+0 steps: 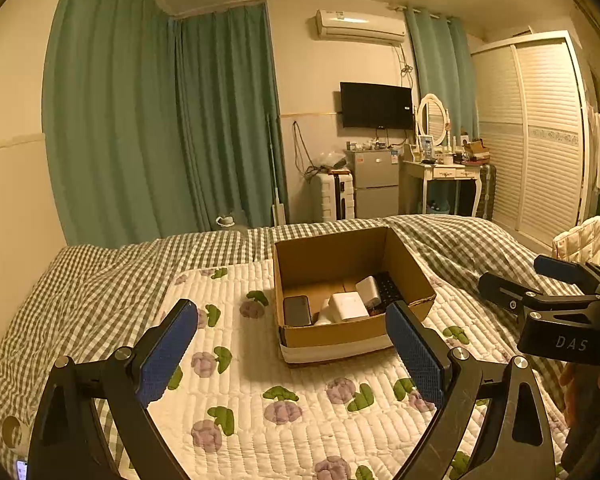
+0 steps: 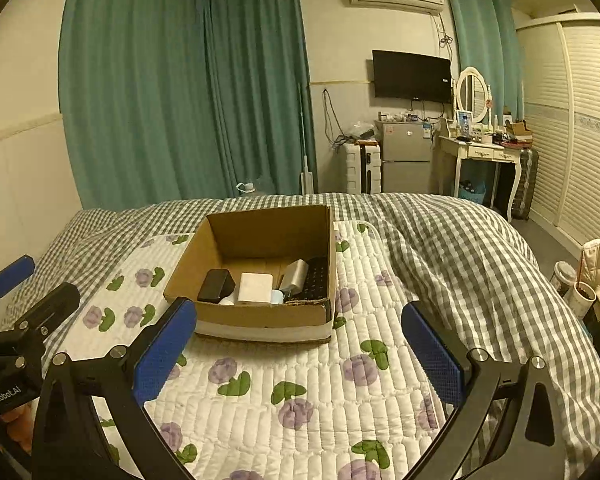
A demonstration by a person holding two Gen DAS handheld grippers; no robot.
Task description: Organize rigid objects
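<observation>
An open cardboard box [image 1: 342, 254] [image 2: 260, 228] stands on a white quilted floral pad [image 1: 260, 392] [image 2: 284, 380] on the bed. Inside lie a black case [image 1: 297, 310] [image 2: 216, 286], a white square box [image 1: 349, 306] [image 2: 255, 287], a grey-white adapter [image 1: 369, 290] [image 2: 295, 274], a black keyboard-like item [image 1: 390, 288] [image 2: 316, 278] and small white and pale blue pieces [image 2: 277, 297]. My left gripper [image 1: 292, 312] is open and empty, short of the box. My right gripper [image 2: 300, 312] is open and empty, short of the box; it also shows in the left wrist view [image 1: 512, 276].
A grey checked duvet [image 2: 460, 248] covers the bed around the pad, bunched at right. Beyond the bed stand green curtains [image 1: 140, 120], a small fridge [image 2: 406, 156], a white dressing table [image 2: 480, 152] and a louvred wardrobe [image 1: 540, 132]. Containers [image 2: 576, 292] sit beside the bed at right.
</observation>
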